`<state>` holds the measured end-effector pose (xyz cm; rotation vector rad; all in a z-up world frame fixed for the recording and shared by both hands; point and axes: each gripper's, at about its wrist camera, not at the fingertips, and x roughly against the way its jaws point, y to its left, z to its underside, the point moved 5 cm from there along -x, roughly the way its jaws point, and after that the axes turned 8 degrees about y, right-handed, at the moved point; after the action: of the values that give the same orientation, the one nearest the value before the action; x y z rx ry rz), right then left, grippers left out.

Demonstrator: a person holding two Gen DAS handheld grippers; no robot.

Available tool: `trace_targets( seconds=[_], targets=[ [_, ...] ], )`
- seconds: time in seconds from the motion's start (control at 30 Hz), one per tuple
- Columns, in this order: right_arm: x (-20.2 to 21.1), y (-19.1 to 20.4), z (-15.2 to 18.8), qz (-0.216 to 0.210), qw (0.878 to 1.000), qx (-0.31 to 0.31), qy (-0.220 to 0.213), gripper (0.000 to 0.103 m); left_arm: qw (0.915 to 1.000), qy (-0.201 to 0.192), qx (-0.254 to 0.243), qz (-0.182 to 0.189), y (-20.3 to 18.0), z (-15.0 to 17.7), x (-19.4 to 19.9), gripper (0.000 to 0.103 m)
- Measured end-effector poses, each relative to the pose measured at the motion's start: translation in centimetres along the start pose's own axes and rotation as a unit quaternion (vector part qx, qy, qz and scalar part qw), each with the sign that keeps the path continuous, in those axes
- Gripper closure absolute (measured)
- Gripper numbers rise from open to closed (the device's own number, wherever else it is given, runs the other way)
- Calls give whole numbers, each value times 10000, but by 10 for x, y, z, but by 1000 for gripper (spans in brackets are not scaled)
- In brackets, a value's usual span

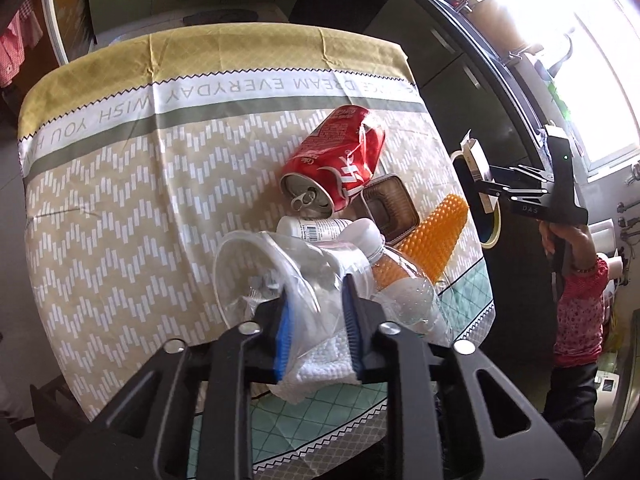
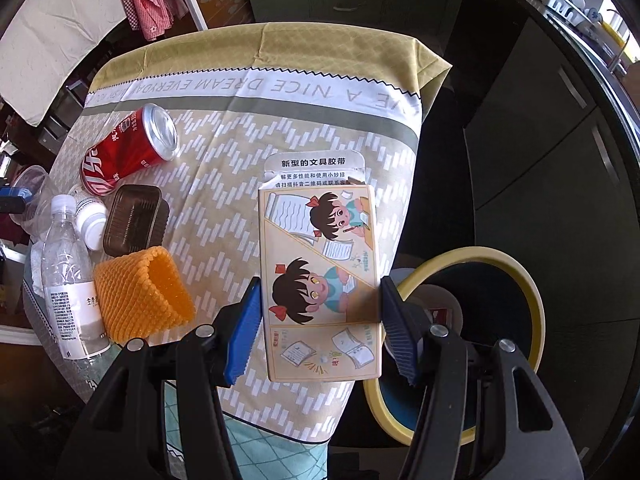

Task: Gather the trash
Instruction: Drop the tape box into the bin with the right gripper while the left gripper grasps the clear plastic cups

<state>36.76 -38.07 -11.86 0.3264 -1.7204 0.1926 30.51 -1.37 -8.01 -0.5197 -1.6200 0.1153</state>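
A kitchen table draped in a beige and yellow zigzag-patterned tablecloth [image 1: 120,208] with printed lettering fills both views, with dark cabinets and a bright window behind. Near the table's close edge the trash lies bunched together: a dented red soda can [image 1: 334,160] on its side, a small brown plastic tray [image 1: 390,206], an orange foam fruit net [image 1: 434,236], a small white pill bottle [image 1: 316,227] and a clear plastic water bottle [image 2: 66,276] lying flat. The left gripper [image 1: 316,320] has its blue-padded jaws squeezed in on the wall of a clear disposable plastic cup [image 1: 256,280], which lies on its side over a crumpled white paper towel [image 1: 320,364]; the thin wall has buckled between the pads, so the pinch looks firm enough to lift. The right gripper [image 2: 320,320] is clamped across a flat cardboard stationery box [image 2: 320,276] printed with cartoon children, held by its long edges so it hangs level off the table's side. It sits just above a round bin with a yellow rim [image 2: 532,280] beside the table, which is probably where the trash is meant to go. The person's hand in a pink patterned sleeve [image 1: 580,304] carries that gripper out over the bin.
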Motion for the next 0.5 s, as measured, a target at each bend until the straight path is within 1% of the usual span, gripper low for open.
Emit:
trace_targets(
  seconds=[0.07, 0.13, 0.27, 0.33, 0.43, 0.5],
  targets=[
    [4, -5, 5, -32, 10000, -69, -55, 46, 9998, -115, -155, -112, -11, 1, 6, 96],
    [9, -11, 12, -49, 9998, -145, -111, 46, 9985, -245, -357, -350, -21, 2, 13, 96],
    [23, -32, 28, -81, 9990, -367, -246, 46, 9956, -418, -590, -597, -40, 6, 28, 96],
    [29, -46, 37, -88, 9980, -538, -312, 46, 9943, -499, -669, -665, -46, 8, 37, 96],
    [33, -73, 55, 29, 9959, -851, -310, 46, 9922, -605, -785, -760, -57, 10, 50, 96],
    [28, -92, 67, 182, 9941, -1046, -217, 46, 9910, -640, -855, -802, -65, 11, 56, 96]
  ],
)
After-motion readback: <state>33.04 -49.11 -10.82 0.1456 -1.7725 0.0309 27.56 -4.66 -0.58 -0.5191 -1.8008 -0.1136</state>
